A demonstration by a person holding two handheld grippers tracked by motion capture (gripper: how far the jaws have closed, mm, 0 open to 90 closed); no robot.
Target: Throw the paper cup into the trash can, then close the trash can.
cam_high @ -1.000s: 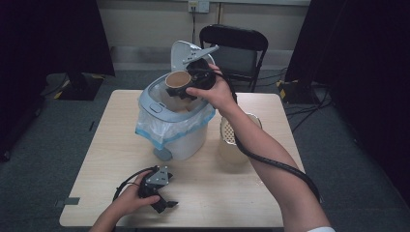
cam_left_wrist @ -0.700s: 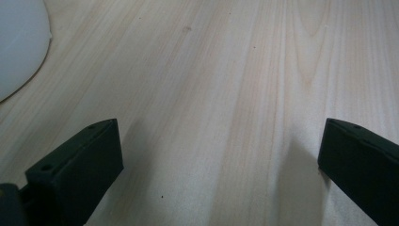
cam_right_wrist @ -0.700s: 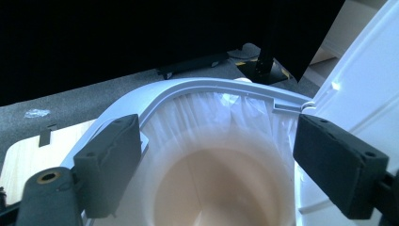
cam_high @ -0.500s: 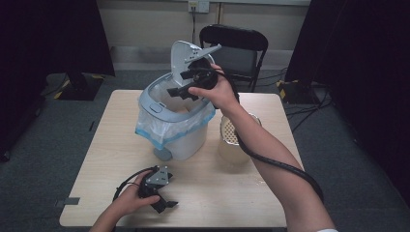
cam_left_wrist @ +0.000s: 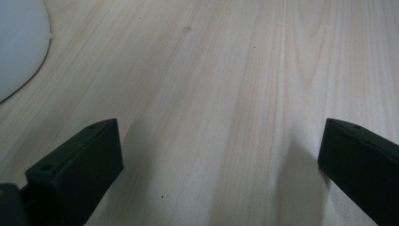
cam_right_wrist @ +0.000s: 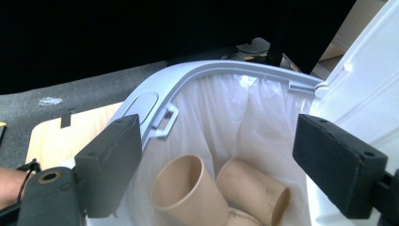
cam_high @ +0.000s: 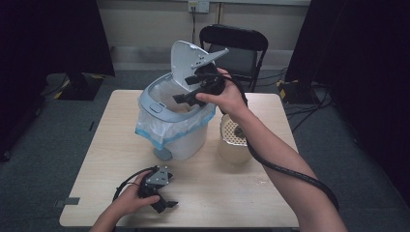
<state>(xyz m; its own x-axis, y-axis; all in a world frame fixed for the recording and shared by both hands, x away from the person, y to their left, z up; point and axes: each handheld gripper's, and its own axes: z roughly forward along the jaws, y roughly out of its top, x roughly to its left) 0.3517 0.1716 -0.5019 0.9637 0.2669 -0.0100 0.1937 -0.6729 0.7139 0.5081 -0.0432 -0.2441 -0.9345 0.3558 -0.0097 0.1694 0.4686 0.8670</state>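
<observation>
Paper cups point(cam_right_wrist: 190, 190), smooth and tan, are lying tipped inside the white-lined bin point(cam_high: 159, 104) under the right gripper point(cam_high: 186, 96), whose jaws are gaping empty over its grey plastic rim, lid point(cam_high: 186, 60) standing up behind. Nearer me, the left gripper point(cam_high: 164, 205) is resting wide open, holding nothing, on bare pale wood table point(cam_high: 227, 193).

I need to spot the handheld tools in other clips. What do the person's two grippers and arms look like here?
Both are black. The right gripper carries a grey three-cornered plate on top and trails a thick black cable along the bare forearm. The left gripper has a grey plate too, with a thin black cable looping behind. Each ends in two blocky black jaws whose pads look foam-like, with small round holes. No sleeves are visible.
</observation>
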